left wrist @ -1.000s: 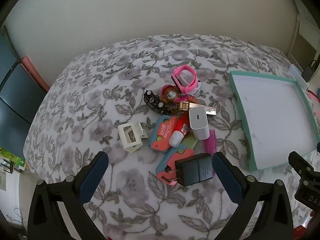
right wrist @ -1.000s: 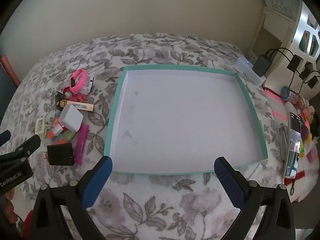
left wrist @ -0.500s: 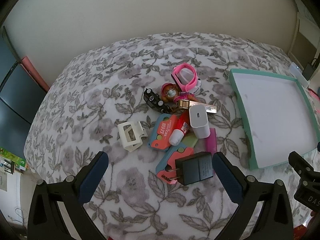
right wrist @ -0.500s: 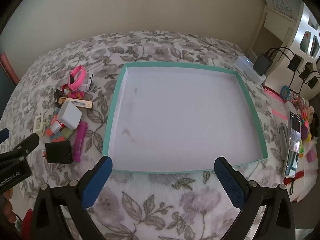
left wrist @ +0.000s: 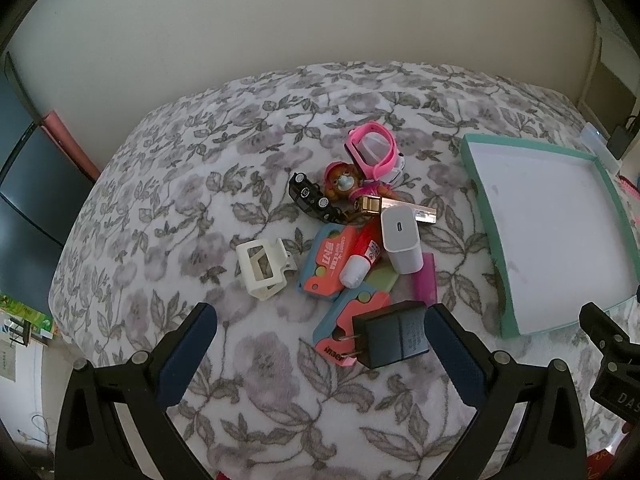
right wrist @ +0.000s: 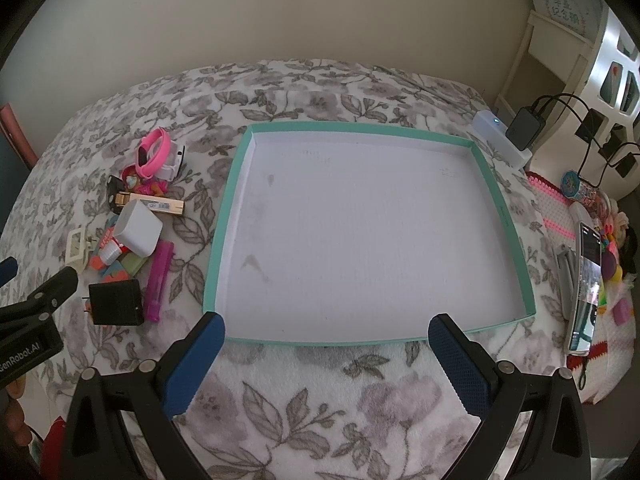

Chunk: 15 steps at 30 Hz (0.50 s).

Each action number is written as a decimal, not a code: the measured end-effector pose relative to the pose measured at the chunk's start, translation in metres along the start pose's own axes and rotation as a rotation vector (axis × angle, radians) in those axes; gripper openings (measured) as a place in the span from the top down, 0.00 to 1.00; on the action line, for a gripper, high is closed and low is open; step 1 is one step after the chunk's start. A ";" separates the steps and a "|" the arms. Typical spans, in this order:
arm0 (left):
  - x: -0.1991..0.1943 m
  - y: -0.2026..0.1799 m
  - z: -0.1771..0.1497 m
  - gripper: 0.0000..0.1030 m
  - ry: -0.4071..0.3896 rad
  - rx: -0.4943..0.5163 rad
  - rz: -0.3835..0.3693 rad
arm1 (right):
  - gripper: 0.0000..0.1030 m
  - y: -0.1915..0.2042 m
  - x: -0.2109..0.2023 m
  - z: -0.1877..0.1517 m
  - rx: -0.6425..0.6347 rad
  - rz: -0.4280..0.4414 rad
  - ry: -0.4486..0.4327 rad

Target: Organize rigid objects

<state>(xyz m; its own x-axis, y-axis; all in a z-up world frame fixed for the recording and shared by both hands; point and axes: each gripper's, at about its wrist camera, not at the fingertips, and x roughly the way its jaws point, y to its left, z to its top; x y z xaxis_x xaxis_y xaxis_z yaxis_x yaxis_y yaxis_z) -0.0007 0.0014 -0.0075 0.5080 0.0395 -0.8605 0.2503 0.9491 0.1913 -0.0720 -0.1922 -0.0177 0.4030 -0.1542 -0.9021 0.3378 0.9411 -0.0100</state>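
A pile of small objects lies on the floral blanket (left wrist: 160, 208): a black plug adapter (left wrist: 394, 340), a white charger (left wrist: 400, 240), a white hair clip (left wrist: 262, 268), a pink watch (left wrist: 374, 152), a toy figure (left wrist: 344, 184), a black toy car (left wrist: 310, 198), a red tube (left wrist: 360, 256) and a magenta bar (left wrist: 425, 284). A teal-rimmed shallow box (right wrist: 502, 208) with a white floor sits to their right. My left gripper (left wrist: 320, 348) is open above the near edge of the pile. My right gripper (right wrist: 326, 354) is open over the box's near rim.
The blanket's right edge meets a cluttered side area with a phone (right wrist: 586, 288), a white power strip (right wrist: 500, 140) with black chargers, and small toys. A wall runs behind. A dark cabinet (left wrist: 24, 200) stands at the left.
Both views have shifted slightly; the pile and the box sit a little farther away and lower in frame. Nothing was taken hold of or moved.
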 end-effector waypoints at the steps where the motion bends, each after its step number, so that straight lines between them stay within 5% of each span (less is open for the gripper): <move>1: 0.000 0.000 0.000 0.00 0.002 0.000 0.002 | 0.00 0.000 0.000 0.000 0.000 0.000 0.000; 15: 0.000 -0.001 0.001 0.00 0.008 0.004 0.007 | 0.00 0.000 0.001 -0.001 -0.004 -0.001 0.002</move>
<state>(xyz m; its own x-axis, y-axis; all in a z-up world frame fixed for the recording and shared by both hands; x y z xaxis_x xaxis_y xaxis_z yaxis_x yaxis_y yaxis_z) 0.0002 -0.0003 -0.0076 0.5031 0.0489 -0.8628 0.2503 0.9474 0.1997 -0.0720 -0.1921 -0.0189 0.4008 -0.1545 -0.9030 0.3352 0.9421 -0.0125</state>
